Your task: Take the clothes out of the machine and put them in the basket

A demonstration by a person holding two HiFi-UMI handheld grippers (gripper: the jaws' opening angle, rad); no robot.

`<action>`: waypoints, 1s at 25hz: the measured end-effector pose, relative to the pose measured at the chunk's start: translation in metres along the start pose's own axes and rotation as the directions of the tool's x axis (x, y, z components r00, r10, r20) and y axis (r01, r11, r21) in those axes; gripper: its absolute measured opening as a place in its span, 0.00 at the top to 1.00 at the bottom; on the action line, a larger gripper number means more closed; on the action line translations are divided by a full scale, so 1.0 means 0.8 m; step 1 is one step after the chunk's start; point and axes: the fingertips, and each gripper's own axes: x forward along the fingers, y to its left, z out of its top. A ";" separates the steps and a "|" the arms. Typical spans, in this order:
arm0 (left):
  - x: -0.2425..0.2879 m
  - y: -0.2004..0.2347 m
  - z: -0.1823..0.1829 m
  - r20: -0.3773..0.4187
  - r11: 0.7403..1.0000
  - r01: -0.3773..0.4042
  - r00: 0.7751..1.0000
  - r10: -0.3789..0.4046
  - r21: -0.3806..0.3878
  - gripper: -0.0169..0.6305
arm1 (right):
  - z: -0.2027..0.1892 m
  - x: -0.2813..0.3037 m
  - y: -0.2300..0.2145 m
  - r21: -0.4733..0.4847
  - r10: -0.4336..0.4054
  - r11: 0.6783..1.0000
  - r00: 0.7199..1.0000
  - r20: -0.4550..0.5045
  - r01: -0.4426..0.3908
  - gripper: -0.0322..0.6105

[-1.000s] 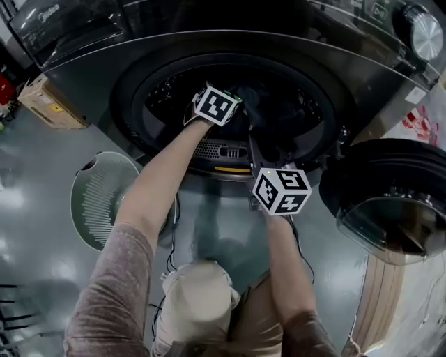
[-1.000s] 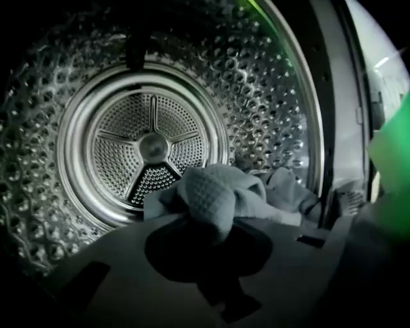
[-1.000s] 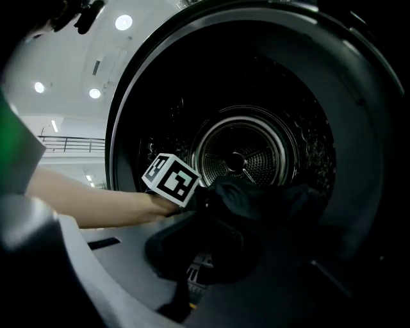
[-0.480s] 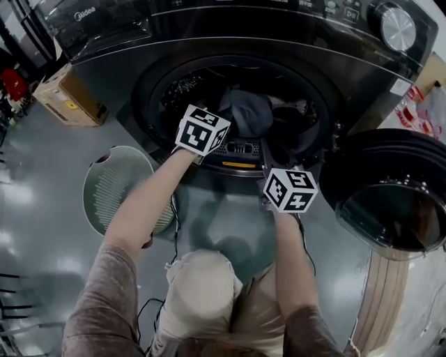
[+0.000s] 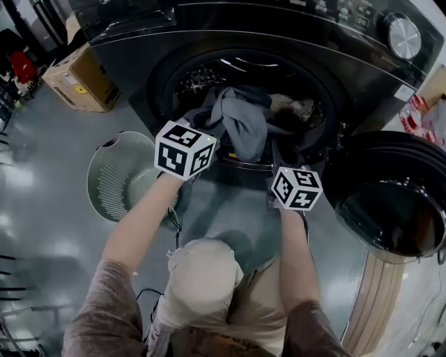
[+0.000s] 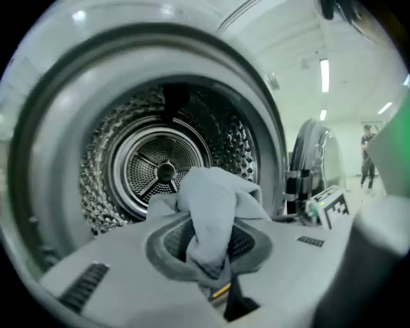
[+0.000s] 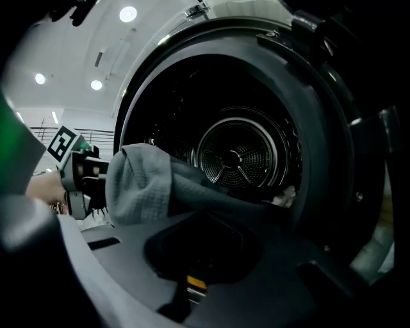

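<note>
plainly the grey garment point(image 6: 211, 211) is pinched in the left claw point(image 6: 214, 272).

No legible words, brands or numbers in any view.

Head view:
- 1 o'clock: control panel point(image 5: 341, 12) along the top of the washing machine point(image 5: 279, 38). Small pale marks and icons, too small to read.
- 10 o'clock: cardboard box point(image 5: 83, 70) with a yellow sticker point(image 5: 79, 89). Its print can't be made out.
- 2 o'clock, at the frame edge: red-and-white pack point(image 5: 412, 115). Lettering blurred.
- Near centre: two marker cubes point(image 5: 183, 149) point(image 5: 297, 188). Black-and-white square patterns only.

Gripper views: one such cube shows in each, at 3 o'clock point(image 6: 333, 206) in the left gripper view and at 9 o'clock point(image 7: 62, 144) in the right. Same pattern type.
</note>
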 end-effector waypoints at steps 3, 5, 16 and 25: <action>-0.025 -0.007 0.005 0.027 1.000 -0.015 0.999 0.016 -0.027 0.87 | -0.004 0.000 0.001 -0.023 0.002 1.000 1.000 -0.014 -0.002 0.95; -0.043 -0.014 0.009 0.046 0.999 -0.015 0.999 0.017 -0.041 0.87 | -0.008 0.001 0.001 -0.036 0.000 0.999 1.000 -0.023 -0.001 0.95; -0.145 -0.023 0.020 0.096 0.990 -0.022 0.995 0.036 -0.139 0.87 | -0.022 0.004 0.017 -0.157 0.064 0.985 0.996 -0.062 -0.073 0.95; -0.211 -0.026 0.021 0.097 0.989 -0.022 0.995 0.036 -0.148 0.87 | -0.034 0.006 0.012 -0.153 0.037 0.987 0.991 -0.127 -0.056 0.95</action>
